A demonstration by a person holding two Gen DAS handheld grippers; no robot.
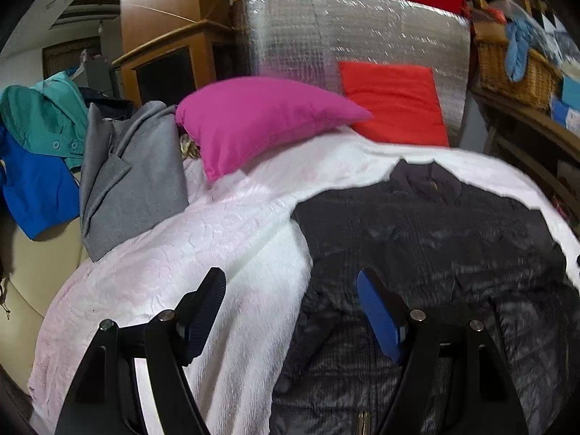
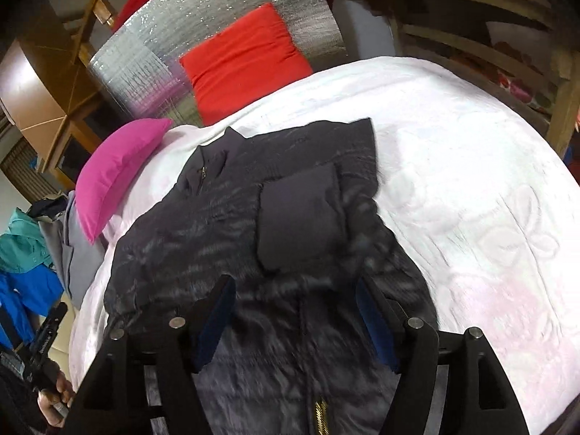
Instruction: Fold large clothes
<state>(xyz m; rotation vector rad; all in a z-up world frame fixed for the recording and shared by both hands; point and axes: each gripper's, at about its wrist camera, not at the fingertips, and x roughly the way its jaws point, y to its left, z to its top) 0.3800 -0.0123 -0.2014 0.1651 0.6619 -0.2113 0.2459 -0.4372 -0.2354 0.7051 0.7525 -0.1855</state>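
Note:
A dark quilted puffer jacket (image 2: 224, 239) lies front up on a white bedspread (image 2: 471, 181), collar toward the pillows. One sleeve (image 2: 301, 217) is folded over its chest. It also shows in the left wrist view (image 1: 417, 239). My left gripper (image 1: 290, 286) is open and empty, hovering above the jacket's left edge where it meets the bedspread (image 1: 181, 261). My right gripper (image 2: 295, 293) is open and empty, hovering over the jacket's lower front near the zipper (image 2: 319, 409).
A pink pillow (image 1: 253, 119) and a red cushion (image 1: 395, 101) lie at the bed's head against a silver padded board (image 1: 344, 36). A grey coat (image 1: 130, 174) and teal and blue garments (image 1: 40, 145) hang at the left. A wicker basket (image 1: 514, 69) stands at the right.

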